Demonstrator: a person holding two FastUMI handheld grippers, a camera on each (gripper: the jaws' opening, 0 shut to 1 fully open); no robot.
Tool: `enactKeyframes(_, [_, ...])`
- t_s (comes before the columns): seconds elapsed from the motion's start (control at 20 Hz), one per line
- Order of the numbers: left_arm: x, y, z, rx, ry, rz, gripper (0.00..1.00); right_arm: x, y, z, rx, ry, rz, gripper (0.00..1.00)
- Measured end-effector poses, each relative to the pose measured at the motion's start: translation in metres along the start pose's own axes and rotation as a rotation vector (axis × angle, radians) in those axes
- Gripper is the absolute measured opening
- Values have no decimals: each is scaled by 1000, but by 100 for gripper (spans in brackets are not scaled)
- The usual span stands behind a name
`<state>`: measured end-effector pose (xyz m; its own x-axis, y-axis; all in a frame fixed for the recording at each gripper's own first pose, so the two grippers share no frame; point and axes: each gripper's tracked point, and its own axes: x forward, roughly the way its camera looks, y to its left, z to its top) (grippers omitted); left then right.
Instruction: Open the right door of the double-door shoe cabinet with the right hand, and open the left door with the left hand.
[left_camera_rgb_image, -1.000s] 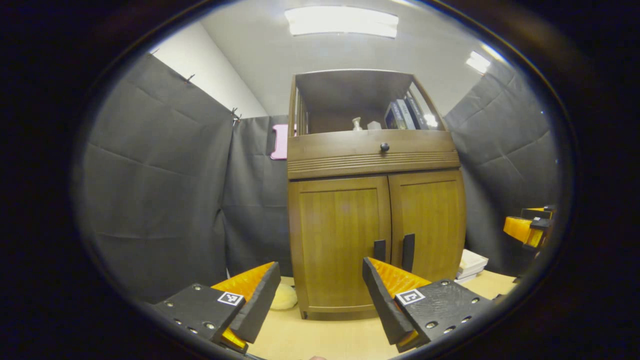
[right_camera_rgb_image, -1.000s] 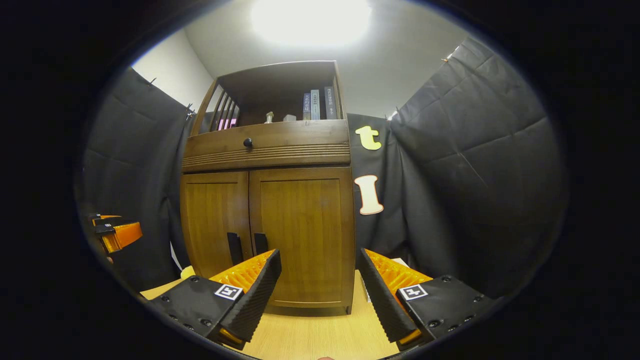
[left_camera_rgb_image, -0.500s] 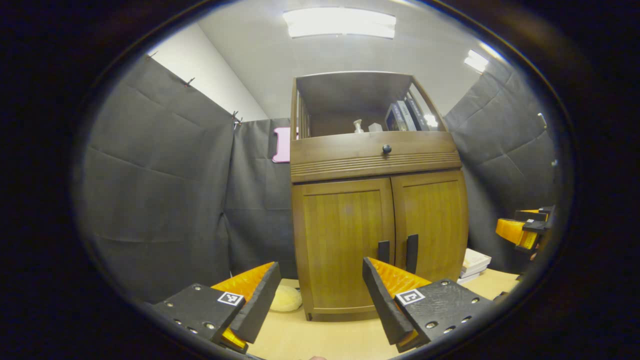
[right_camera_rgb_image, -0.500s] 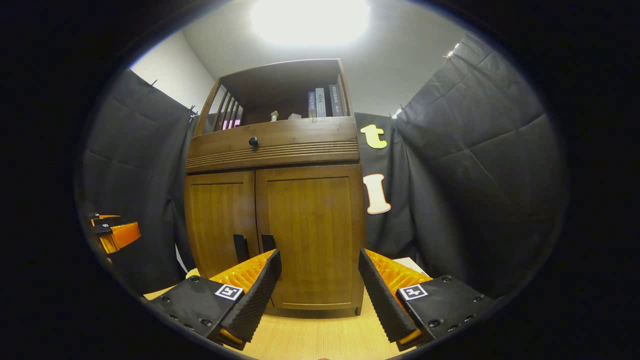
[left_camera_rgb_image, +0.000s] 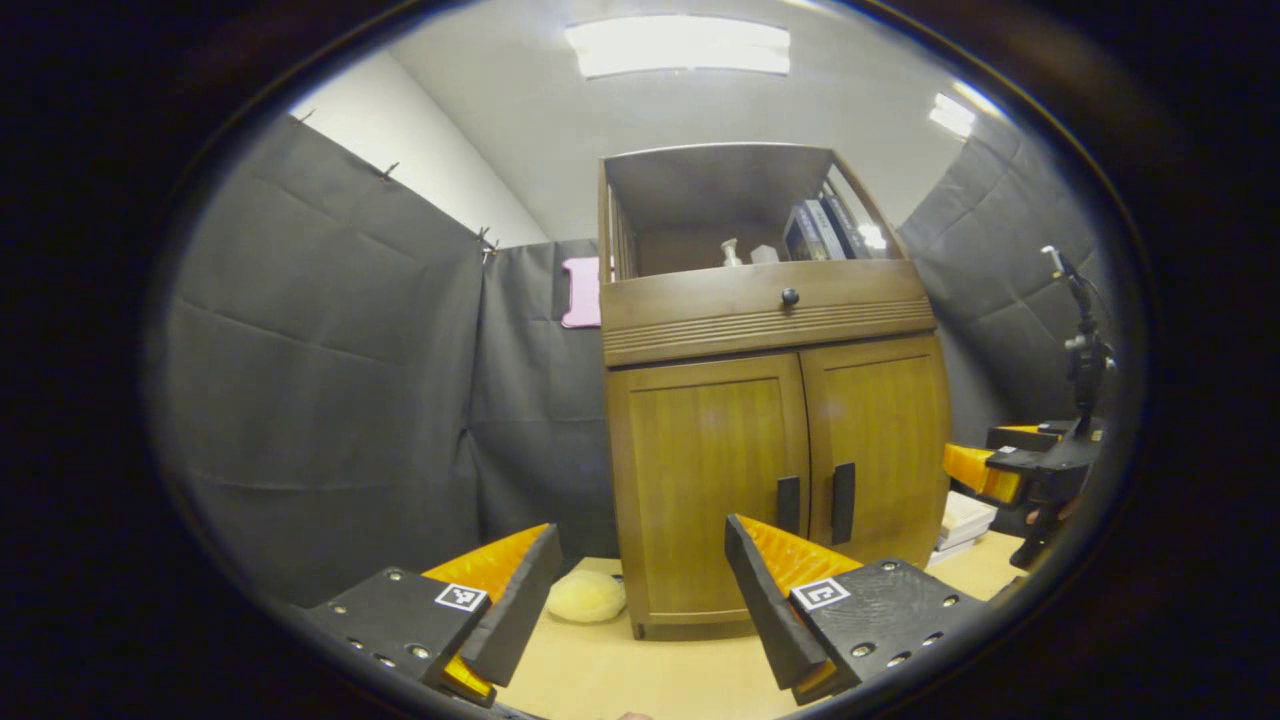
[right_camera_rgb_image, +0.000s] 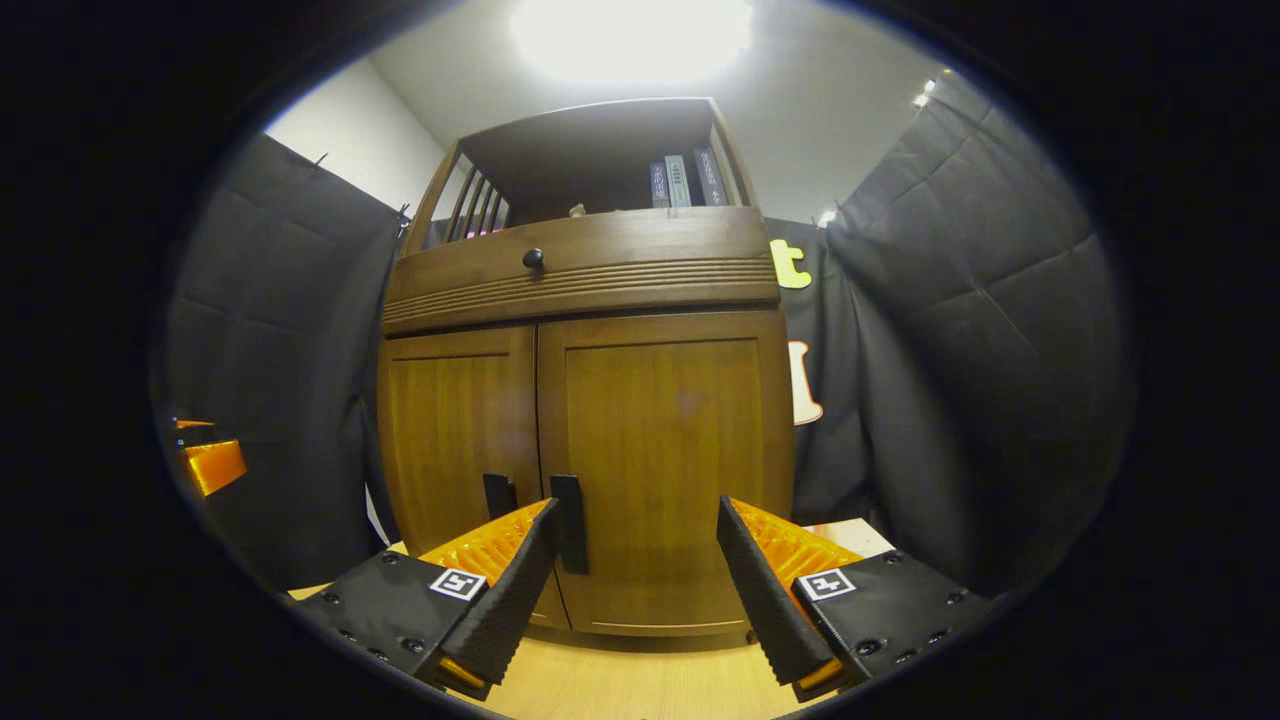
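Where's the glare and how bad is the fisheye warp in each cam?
Right gripper view: ceiling light blown out to a white blob; shoe cabinet bulges, sides bowed. Left gripper view: ceiling panel bright but keeps its edges; the cabinet leans and curves toward the rim. Both sharp, no motion blur.

Light wooden tabletop (left_camera_rgb_image: 600, 675) bearing a shoe cabinet (left_camera_rgb_image: 775, 480), a yellow fluffy ball (left_camera_rgb_image: 586, 596) at its left side, stacked books (left_camera_rgb_image: 962, 520) at its right.

You are in a recording booth made to look like a home. Black cloth walls (left_camera_rgb_image: 330, 380) hang all around, pinned up high. A wooden shoe cabinet (right_camera_rgb_image: 590, 400) with books (right_camera_rgb_image: 680, 180) stands on a desk (right_camera_rgb_image: 620, 685).
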<state>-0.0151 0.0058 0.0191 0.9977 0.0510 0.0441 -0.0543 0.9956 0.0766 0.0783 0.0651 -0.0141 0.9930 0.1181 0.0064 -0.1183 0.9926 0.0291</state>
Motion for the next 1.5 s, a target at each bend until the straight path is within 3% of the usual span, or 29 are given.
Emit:
enactKeyframes(1.0, [-10, 12, 5, 29, 32, 175, 94, 124, 57, -53, -10, 76, 53, 97])
enactKeyframes(1.2, [-8, 16, 1, 29, 43, 201, 94, 141, 59, -66, -19, 101, 42, 82])
enactKeyframes(1.4, [-8, 17, 3, 33, 49, 215, 94, 159, 59, -80, 6, 148, 24, 81])
enactKeyframes(1.5, [-8, 18, 1, 36, 48, 220, 94, 165, 60, -85, 18, 159, 14, 57])
